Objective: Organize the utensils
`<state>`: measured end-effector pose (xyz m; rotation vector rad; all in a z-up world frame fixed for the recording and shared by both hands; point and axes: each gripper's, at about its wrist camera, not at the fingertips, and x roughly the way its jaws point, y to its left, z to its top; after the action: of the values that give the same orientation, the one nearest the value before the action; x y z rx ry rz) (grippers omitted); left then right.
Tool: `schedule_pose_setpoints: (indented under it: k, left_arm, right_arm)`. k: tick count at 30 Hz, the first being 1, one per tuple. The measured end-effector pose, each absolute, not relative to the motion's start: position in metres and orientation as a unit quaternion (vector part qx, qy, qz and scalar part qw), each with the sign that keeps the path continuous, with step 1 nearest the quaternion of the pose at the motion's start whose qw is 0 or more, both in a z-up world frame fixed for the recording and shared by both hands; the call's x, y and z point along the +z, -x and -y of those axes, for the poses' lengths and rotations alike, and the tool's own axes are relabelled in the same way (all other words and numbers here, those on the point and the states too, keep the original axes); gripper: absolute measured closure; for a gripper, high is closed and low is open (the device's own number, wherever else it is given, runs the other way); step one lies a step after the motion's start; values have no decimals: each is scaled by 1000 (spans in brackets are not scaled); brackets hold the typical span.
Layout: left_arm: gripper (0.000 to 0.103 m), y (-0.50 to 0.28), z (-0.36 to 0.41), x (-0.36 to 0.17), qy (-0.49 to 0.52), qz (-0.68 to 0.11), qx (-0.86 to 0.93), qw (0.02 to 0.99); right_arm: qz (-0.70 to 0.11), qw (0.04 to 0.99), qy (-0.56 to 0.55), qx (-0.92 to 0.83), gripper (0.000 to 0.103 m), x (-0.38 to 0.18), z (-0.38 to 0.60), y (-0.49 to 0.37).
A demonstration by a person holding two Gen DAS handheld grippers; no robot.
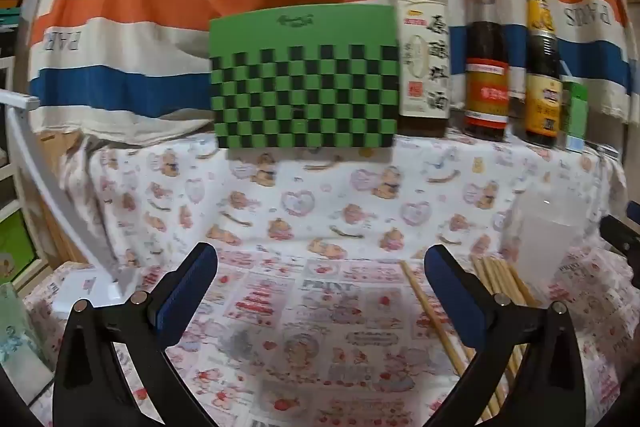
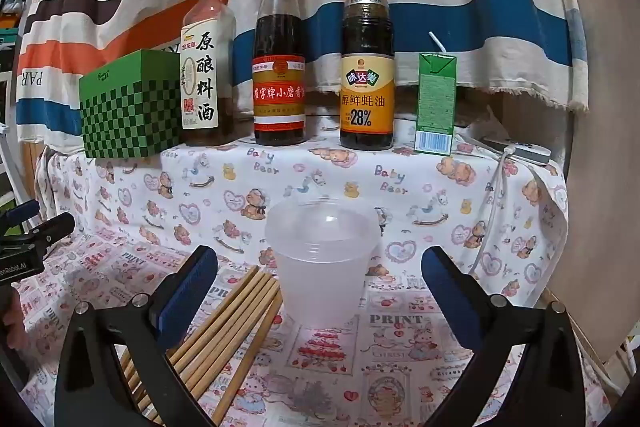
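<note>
Several wooden chopsticks [image 2: 224, 323] lie in a loose bundle on the printed tablecloth, just left of an upright translucent plastic cup [image 2: 322, 263]. My right gripper [image 2: 320, 287] is open and empty, its jaws on either side of the cup and short of it. In the left wrist view the chopsticks [image 1: 500, 279] and the cup [image 1: 548, 239] sit at the right. My left gripper [image 1: 320, 287] is open and empty over bare cloth, left of the chopsticks; one chopstick [image 1: 430, 315] lies apart between its jaws.
On a raised ledge behind stand a green checkered box [image 2: 132, 107], three sauce bottles [image 2: 280, 55] and a green drink carton [image 2: 436, 103]. A white cable [image 2: 494, 203] hangs at the right. A striped cloth hangs behind. A white frame [image 1: 52, 187] stands at the left.
</note>
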<state>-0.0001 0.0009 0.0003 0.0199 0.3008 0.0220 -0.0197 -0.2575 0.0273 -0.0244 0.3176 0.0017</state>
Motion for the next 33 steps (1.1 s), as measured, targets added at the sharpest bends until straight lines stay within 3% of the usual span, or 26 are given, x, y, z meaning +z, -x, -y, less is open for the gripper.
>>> schedule_pose_setpoints:
  k: [33]
  left_arm:
    - [0, -3, -2, -1, 1, -161, -5, 987]
  right_arm:
    - [-165, 985, 13, -35, 0, 27, 261, 20]
